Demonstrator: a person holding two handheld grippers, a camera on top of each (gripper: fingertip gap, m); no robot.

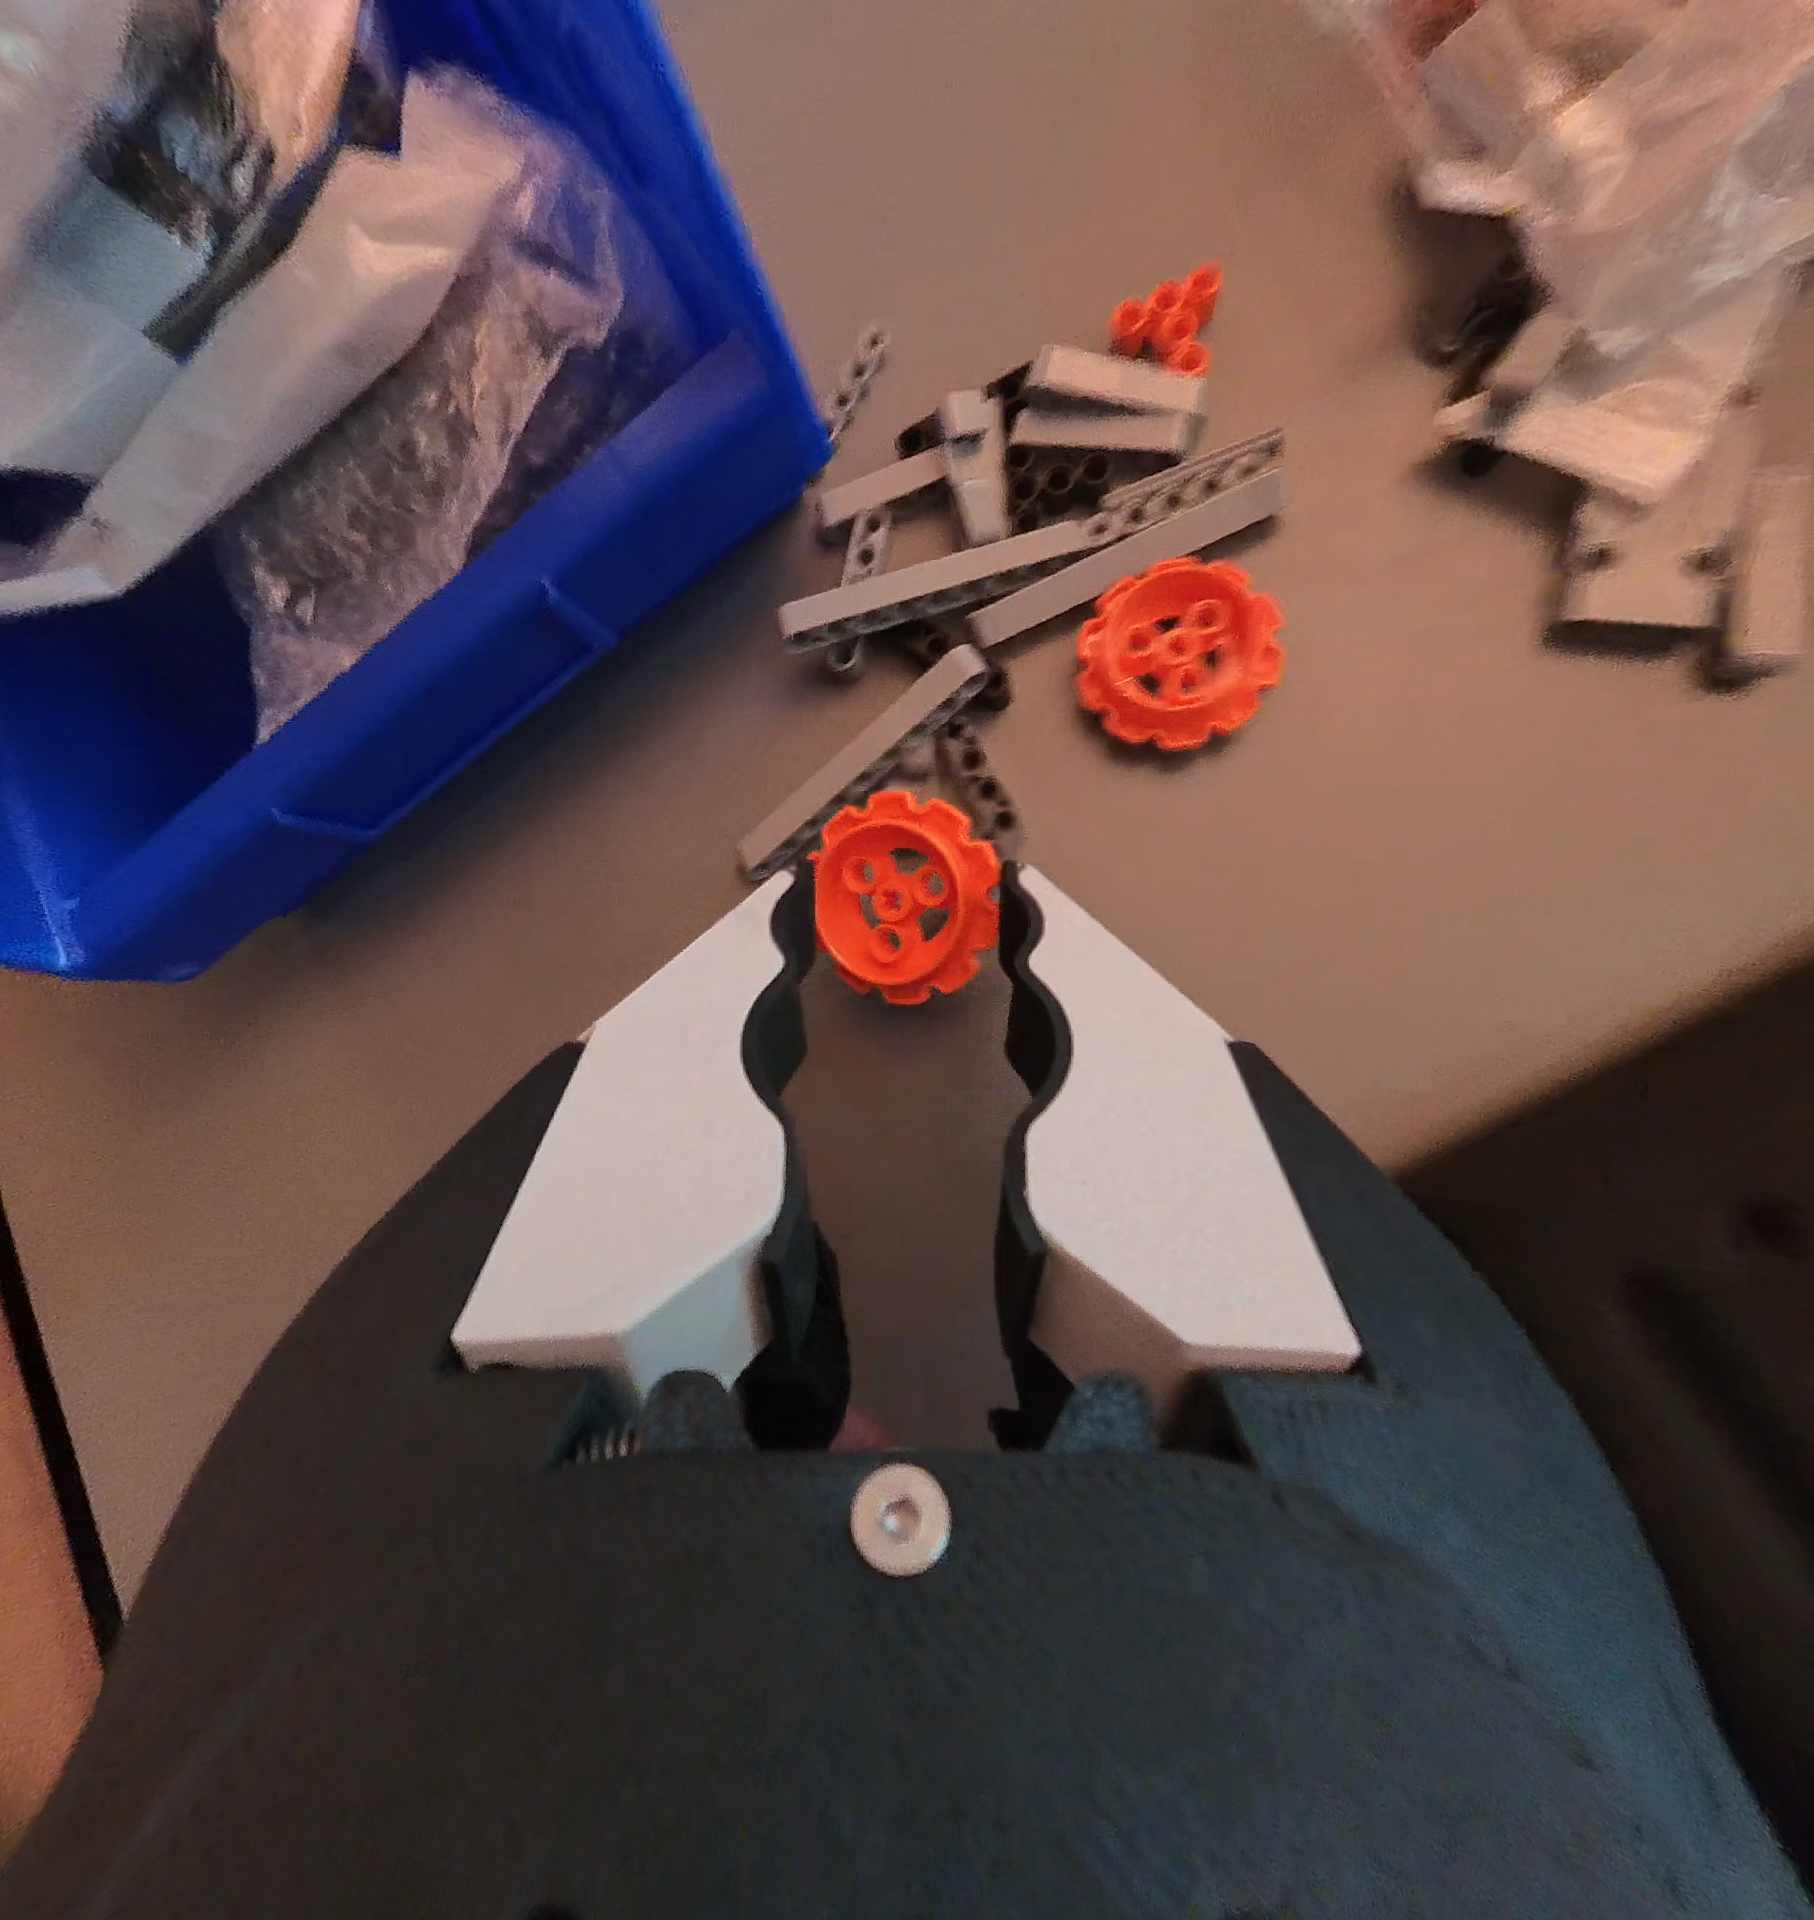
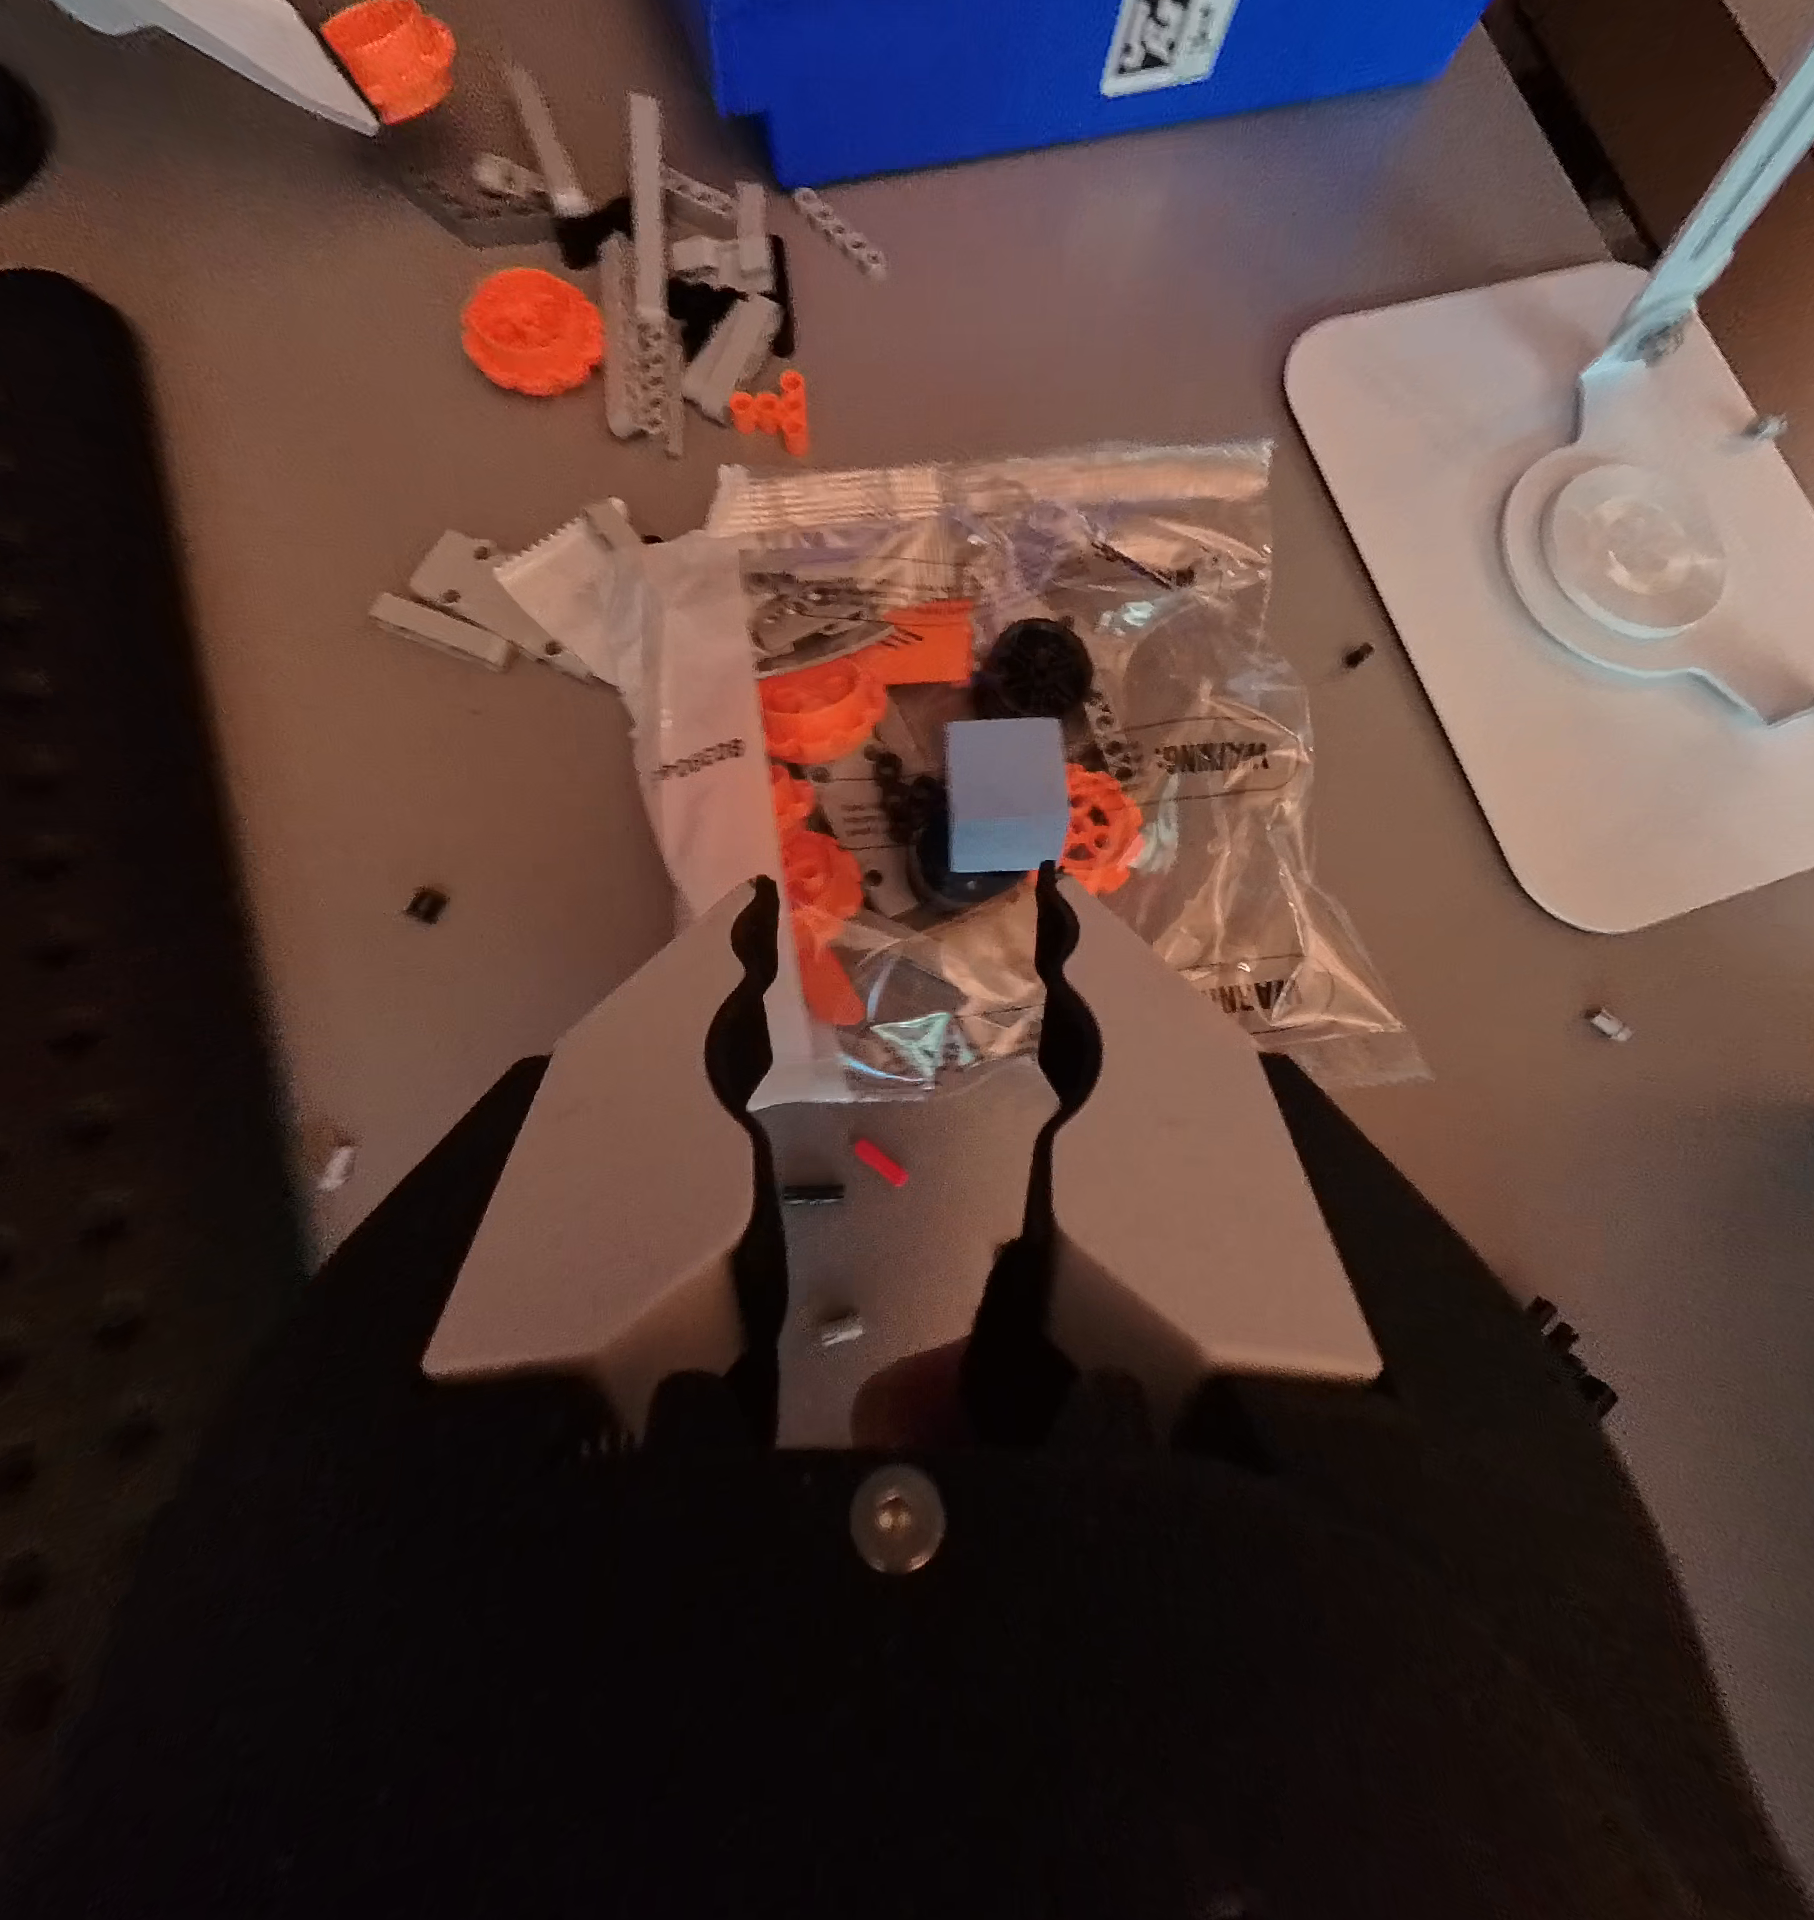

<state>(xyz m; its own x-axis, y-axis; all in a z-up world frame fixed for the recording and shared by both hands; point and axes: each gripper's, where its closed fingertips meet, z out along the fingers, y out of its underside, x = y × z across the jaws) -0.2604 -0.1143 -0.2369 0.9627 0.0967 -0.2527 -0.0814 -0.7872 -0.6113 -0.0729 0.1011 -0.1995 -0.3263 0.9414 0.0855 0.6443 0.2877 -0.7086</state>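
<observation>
1. Left gripper point(image 1: 898, 899) pinches an orange toothed plastic wheel point(image 1: 903, 896) at its fingertips, lifted off the brown table point(image 1: 1402, 883).
2. Beside it lie a heap of grey plastic beams point(image 1: 1028, 540), another orange wheel point(image 1: 1179, 652) and a blue plastic bin point(image 1: 529, 748).
3. Right gripper point(image 2: 901, 888) hangs spread and empty over a clear plastic bag of parts point(image 2: 1173, 831).

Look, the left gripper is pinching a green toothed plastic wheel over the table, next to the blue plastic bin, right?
Nearly. The toothed plastic wheel is orange, not green, as the left wrist view shows. The left gripper does pinch it over the table, next to the blue plastic bin.
</observation>
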